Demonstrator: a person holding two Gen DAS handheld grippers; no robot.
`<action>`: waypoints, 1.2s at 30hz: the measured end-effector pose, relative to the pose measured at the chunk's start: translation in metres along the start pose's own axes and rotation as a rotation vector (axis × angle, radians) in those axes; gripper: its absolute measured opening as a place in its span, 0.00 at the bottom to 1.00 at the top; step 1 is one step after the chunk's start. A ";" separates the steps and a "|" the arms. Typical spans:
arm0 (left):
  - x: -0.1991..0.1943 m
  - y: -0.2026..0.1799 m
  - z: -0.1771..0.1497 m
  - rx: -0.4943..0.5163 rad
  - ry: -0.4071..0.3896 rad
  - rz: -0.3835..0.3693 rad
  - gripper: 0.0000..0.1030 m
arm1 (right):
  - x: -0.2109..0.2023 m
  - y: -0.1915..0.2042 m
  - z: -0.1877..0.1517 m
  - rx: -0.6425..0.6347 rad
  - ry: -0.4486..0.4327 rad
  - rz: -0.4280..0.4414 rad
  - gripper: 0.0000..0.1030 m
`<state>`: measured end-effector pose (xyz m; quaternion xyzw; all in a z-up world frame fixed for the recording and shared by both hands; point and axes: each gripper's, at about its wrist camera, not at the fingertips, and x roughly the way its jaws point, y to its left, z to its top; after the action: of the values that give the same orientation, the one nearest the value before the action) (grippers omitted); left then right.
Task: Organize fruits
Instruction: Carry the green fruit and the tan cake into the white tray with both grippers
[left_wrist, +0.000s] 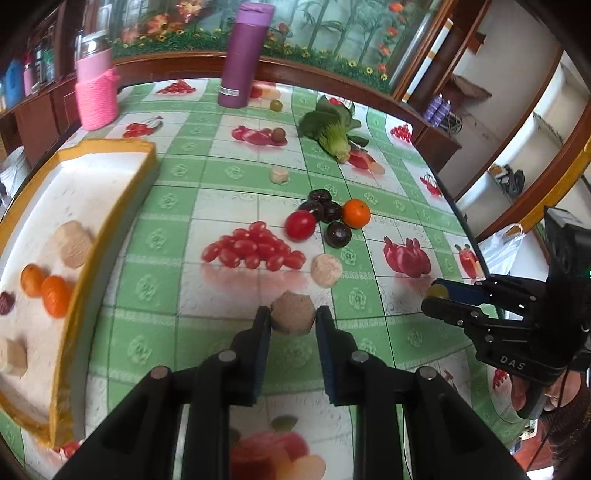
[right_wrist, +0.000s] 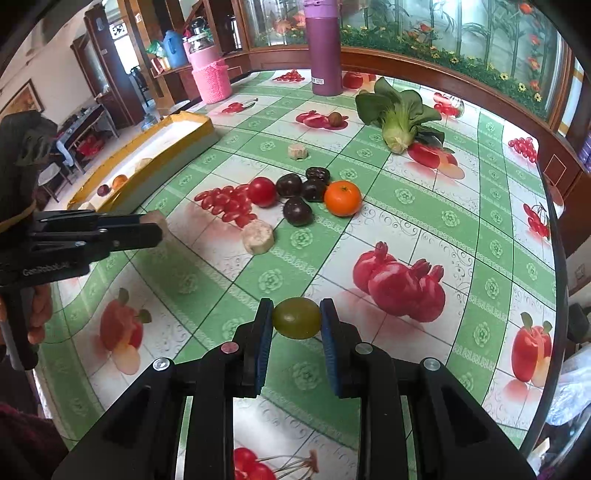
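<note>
My left gripper (left_wrist: 293, 314) is shut on a round beige cake (left_wrist: 293, 313) and holds it above the table, right of the yellow-rimmed tray (left_wrist: 110, 206). My right gripper (right_wrist: 296, 317) is shut on a green grape (right_wrist: 296, 318) above the table's near side. The tray holds two small oranges (left_wrist: 46, 290), a dark fruit (left_wrist: 5, 302) and beige cakes (left_wrist: 72, 243). Mid-table lie an orange (right_wrist: 342, 198), a red tomato (right_wrist: 262, 191), several dark plums (right_wrist: 297, 211), and two beige cakes (right_wrist: 258, 236), (right_wrist: 297, 150). In the right wrist view the left gripper (right_wrist: 157, 225) is at the left.
A bok choy (right_wrist: 399, 114) lies at the back right. A purple bottle (right_wrist: 324, 48) and a pink knitted jar (right_wrist: 210, 74) stand at the back. Two small round fruits (left_wrist: 279, 134), (left_wrist: 276, 105) lie near the bottle. The table edge runs along the right.
</note>
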<state>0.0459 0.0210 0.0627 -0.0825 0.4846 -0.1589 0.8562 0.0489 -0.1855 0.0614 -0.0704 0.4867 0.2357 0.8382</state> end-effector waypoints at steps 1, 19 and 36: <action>-0.005 0.004 -0.002 -0.010 -0.005 -0.001 0.27 | -0.001 0.006 0.000 -0.004 0.005 -0.004 0.24; -0.075 0.113 -0.026 -0.192 -0.108 0.065 0.27 | 0.026 0.132 0.051 -0.159 0.029 0.041 0.24; -0.089 0.230 -0.002 -0.292 -0.097 0.208 0.27 | 0.087 0.228 0.160 -0.276 -0.032 0.056 0.24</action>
<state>0.0458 0.2673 0.0652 -0.1630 0.4664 0.0068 0.8694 0.1039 0.0990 0.0958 -0.1677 0.4380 0.3251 0.8212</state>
